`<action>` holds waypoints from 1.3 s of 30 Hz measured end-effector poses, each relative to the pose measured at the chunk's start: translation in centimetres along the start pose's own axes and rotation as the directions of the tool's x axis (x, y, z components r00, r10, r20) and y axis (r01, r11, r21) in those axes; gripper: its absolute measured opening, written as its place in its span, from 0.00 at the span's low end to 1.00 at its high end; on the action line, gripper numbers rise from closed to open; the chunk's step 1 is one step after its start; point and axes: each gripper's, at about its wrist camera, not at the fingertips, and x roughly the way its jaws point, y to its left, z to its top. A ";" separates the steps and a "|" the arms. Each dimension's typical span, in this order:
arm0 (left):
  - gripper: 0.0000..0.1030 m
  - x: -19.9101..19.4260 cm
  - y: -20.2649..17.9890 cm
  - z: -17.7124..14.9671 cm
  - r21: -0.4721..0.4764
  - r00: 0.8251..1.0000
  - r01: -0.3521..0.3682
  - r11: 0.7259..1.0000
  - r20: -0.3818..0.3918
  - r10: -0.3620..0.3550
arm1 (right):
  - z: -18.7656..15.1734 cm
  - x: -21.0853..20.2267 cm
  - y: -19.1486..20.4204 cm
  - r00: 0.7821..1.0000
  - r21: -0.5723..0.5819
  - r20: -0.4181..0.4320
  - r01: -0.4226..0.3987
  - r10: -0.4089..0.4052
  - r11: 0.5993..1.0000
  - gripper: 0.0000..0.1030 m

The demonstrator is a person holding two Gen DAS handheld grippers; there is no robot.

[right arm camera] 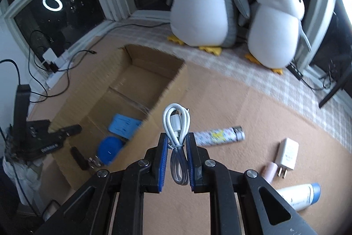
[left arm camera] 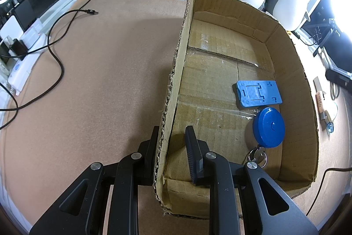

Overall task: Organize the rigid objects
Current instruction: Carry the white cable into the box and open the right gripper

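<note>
The left tool [left arm camera: 170,136] is pinched onto the near side wall of the open brown cardboard box [left arm camera: 292,72], one finger outside and one inside, steadying it. The right tool [right arm camera: 177,142] is clamped on a bundled white charging cable [right arm camera: 176,122], which hangs above the tan felt-covered surface just beside the box's right wall.

Inside the box lie a flat light-blue plastic phone stand [left arm camera: 259,93] and a round dark-blue tape measure with a key ring [left arm camera: 268,126], both near the right-hand end. Outside wait a patterned white cylinder [right arm camera: 220,136], a white plug-in wall charger [right arm camera: 286,154], a small pink tube [right arm camera: 270,172] and a white tube with a blue cap [right arm camera: 300,194].

To do this well, I'd carry the cable clear over the wall, lower it onto bare cardboard beside the blue items, then release. The loops look floppy, so dropping from height may let them snag the rim.
</note>
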 end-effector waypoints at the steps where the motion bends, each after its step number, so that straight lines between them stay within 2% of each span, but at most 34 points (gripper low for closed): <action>1: 0.20 0.0 0.0 0.0 0.001 1.000 -0.001 1.000 0.000 0.001 | 0.5 0.0 0.6 1.000 -0.005 0.007 -0.007 0.007 1.000 0.14; 7: 0.20 0.0 0.0 0.0 0.003 1.000 -0.001 1.000 0.000 0.001 | 2.9 1.0 3.5 0.999 -0.035 0.027 -0.037 0.038 0.999 0.14; 16: 0.20 0.0 -0.1 0.0 0.006 1.000 -0.004 1.000 -0.001 0.004 | 5.4 4.0 6.3 0.999 -0.064 0.004 -0.038 0.038 0.997 0.14; 26: 0.20 0.0 -0.1 0.1 0.007 1.000 -0.004 1.000 -0.001 0.004 | 6.2 7.0 7.0 0.999 -0.075 -0.032 -0.016 0.013 0.997 0.14; 39: 0.20 0.0 -0.1 0.1 0.007 1.000 -0.004 1.000 0.000 0.004 | 6.5 8.3 7.3 0.999 -0.079 -0.047 -0.007 0.004 0.997 0.14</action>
